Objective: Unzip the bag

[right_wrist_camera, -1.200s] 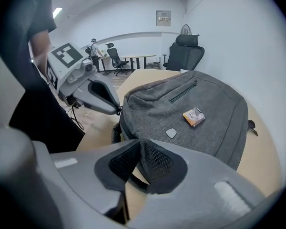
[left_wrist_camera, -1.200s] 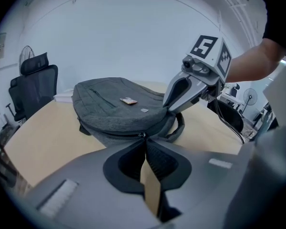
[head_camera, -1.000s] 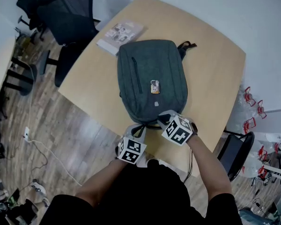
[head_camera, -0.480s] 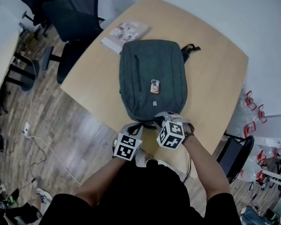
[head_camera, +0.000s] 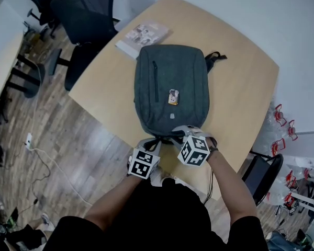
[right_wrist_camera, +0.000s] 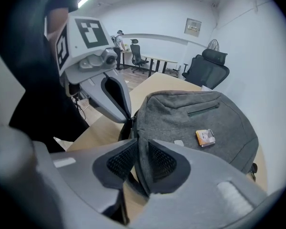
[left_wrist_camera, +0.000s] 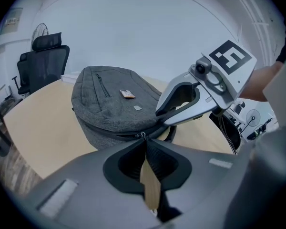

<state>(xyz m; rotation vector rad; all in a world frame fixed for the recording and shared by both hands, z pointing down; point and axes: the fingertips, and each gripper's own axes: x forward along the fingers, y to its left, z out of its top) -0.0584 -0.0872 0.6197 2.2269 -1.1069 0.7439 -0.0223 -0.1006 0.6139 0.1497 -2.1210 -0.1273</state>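
Note:
A grey backpack (head_camera: 170, 88) lies flat on the wooden table (head_camera: 240, 88), and both grippers are at its near end. My left gripper (head_camera: 156, 141) is shut on the zipper pull (left_wrist_camera: 143, 136) at the bag's rim (left_wrist_camera: 109, 123). My right gripper (head_camera: 177, 134) is just beside it. Its jaws have just been opening and stand a little apart, with the bag's edge (right_wrist_camera: 142, 128) between the pads (right_wrist_camera: 159, 161). The left gripper's fingers (right_wrist_camera: 115, 97) show in the right gripper view, against that same rim. The zipper looks closed along the visible edge.
A book (head_camera: 143, 37) lies at the table's far left corner, beside the bag. Black office chairs (head_camera: 83, 14) stand beyond the left edge and another chair (head_camera: 264, 171) at the near right. A cable (head_camera: 52, 166) runs over the wooden floor.
Both marker cubes have rolled slightly at the bag's near end. The bag has not shifted on the table.

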